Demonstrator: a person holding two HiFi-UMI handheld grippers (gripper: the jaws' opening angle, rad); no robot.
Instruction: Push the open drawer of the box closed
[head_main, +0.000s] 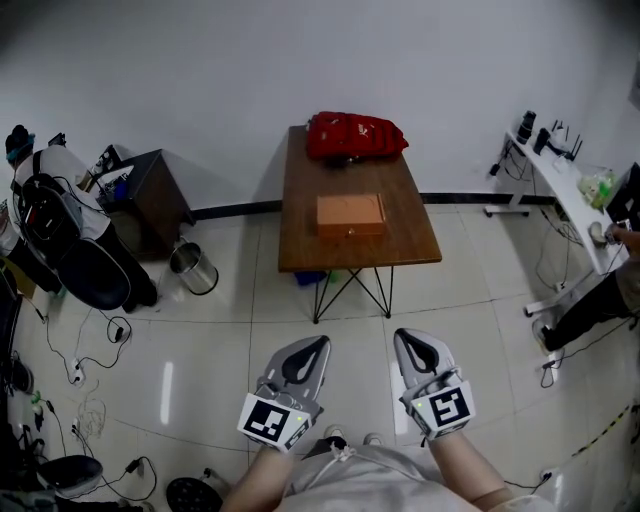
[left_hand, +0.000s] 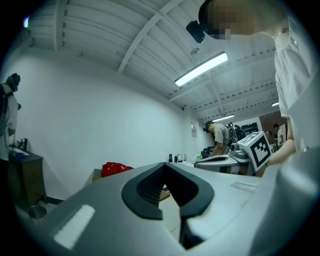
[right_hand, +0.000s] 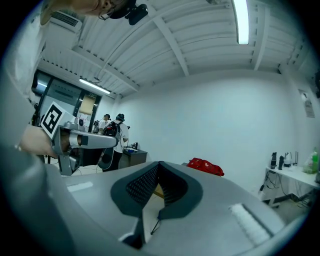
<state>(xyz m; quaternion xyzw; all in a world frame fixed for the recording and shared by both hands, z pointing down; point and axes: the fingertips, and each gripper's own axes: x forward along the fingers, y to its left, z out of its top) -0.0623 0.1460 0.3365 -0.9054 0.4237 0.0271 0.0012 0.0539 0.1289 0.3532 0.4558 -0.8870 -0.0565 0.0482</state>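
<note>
A tan wooden box lies on a brown table well ahead of me, its front face with a small knob turned toward me. From here I cannot tell how far its drawer stands out. Both grippers are held low near my body, far from the table. The left gripper is shut and holds nothing; it appears with its tips together in the left gripper view. My right gripper is likewise shut and bare. A sliver of the box shows through the right jaws.
A red bag sits at the table's far end. To the left stand a metal bin, a dark cabinet and a chair with a backpack. A white desk and a person are at right. Cables trail over the floor.
</note>
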